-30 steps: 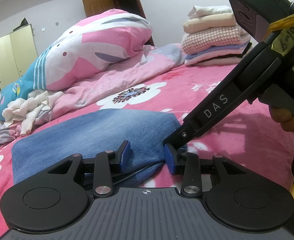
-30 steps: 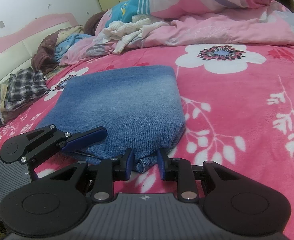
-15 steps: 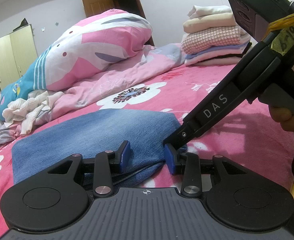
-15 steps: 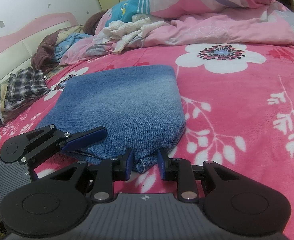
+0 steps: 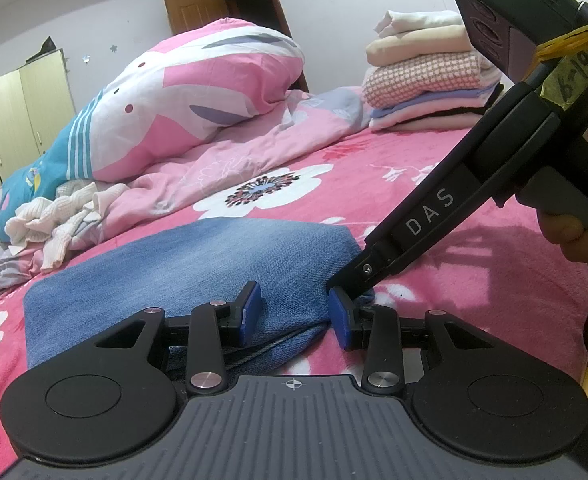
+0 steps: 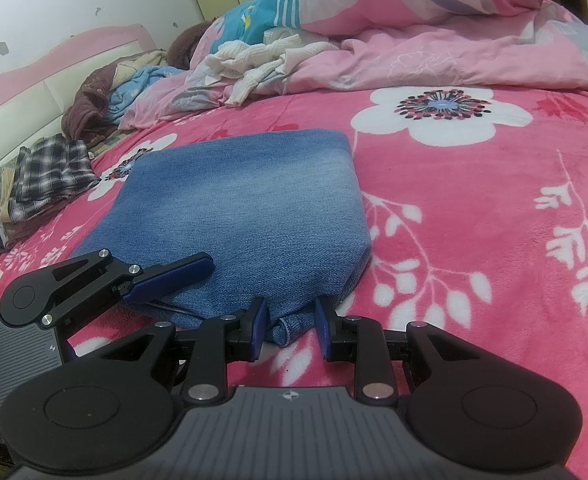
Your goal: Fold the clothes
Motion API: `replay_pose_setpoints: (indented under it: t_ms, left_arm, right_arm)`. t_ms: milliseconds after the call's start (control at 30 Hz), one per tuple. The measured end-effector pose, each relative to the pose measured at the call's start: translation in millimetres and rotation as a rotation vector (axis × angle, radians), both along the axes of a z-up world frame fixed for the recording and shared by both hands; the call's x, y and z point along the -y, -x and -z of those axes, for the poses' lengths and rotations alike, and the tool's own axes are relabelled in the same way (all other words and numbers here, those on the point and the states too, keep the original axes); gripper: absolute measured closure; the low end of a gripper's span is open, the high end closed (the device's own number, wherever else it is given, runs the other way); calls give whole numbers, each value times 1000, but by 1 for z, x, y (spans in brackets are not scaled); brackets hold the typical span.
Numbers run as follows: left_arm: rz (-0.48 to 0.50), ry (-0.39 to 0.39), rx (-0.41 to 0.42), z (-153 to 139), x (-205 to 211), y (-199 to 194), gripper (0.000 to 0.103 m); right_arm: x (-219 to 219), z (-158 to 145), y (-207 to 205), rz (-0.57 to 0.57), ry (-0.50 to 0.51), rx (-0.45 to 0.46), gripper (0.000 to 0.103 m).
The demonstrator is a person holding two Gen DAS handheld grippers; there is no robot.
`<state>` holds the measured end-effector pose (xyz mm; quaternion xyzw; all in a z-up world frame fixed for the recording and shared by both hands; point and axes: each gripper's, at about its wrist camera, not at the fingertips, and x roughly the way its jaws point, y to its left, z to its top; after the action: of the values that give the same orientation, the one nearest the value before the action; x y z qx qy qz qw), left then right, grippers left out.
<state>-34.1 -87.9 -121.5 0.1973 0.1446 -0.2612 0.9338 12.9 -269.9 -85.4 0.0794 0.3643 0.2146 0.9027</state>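
Folded jeans (image 6: pixel 249 204) on the pink bedspread (image 6: pixel 474 216) are being pinched at the near edge by both partly closed grippers: left gripper (image 5: pixel 294 316), right gripper (image 6: pixel 289 330).

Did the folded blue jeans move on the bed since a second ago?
No. The folded jeans lie in the same spot beside the big white flower on the bedspread, as before, and both grippers sit at the near edge.

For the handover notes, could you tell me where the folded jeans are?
The folded jeans lie on the pink floral blanket, centre-left in the right wrist view, directly before both grippers.
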Motion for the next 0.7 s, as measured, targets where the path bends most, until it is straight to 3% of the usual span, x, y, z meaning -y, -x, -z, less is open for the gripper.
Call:
replay_pose_setpoints:
  t_ms: [700]
  left_arm:
    - [0,-2,0,0,1,0,66]
  right_arm:
    - [1,1,-1,-2,-7,-7,74]
